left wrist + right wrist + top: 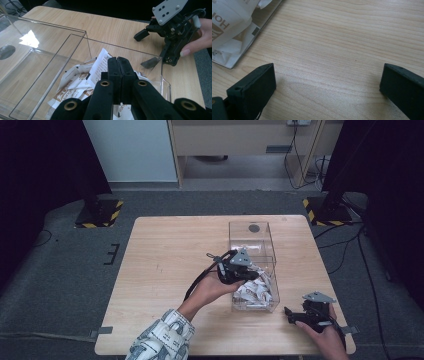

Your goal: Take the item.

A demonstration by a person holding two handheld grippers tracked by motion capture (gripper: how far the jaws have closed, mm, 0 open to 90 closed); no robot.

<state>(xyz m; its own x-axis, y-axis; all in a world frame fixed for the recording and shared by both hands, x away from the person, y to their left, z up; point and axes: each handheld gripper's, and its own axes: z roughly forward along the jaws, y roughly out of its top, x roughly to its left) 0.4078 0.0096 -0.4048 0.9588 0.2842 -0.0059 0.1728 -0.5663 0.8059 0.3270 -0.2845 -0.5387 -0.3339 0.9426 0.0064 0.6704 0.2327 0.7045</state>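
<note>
A clear plastic box [235, 237] stands right of the table's middle, and several white and brown sachets [256, 292] are heaped in its near end. My left gripper [252, 276] reaches into that end from the left. In the left gripper view my left gripper [117, 61] has its jaws pressed together above the sachets [75, 85], with one sachet [100, 65] standing up just behind the tips and nothing visible between them. My right gripper [291, 316] rests low at the table's front right, beside the box. Its jaws stand wide apart over bare wood [328, 77].
The box's far end [37, 60] holds no sachets. In the right gripper view the sachets [227, 22] show behind the box wall [270, 12] at the upper left. Black stands with striped bases [100, 212] flank the table's [165, 260] far side.
</note>
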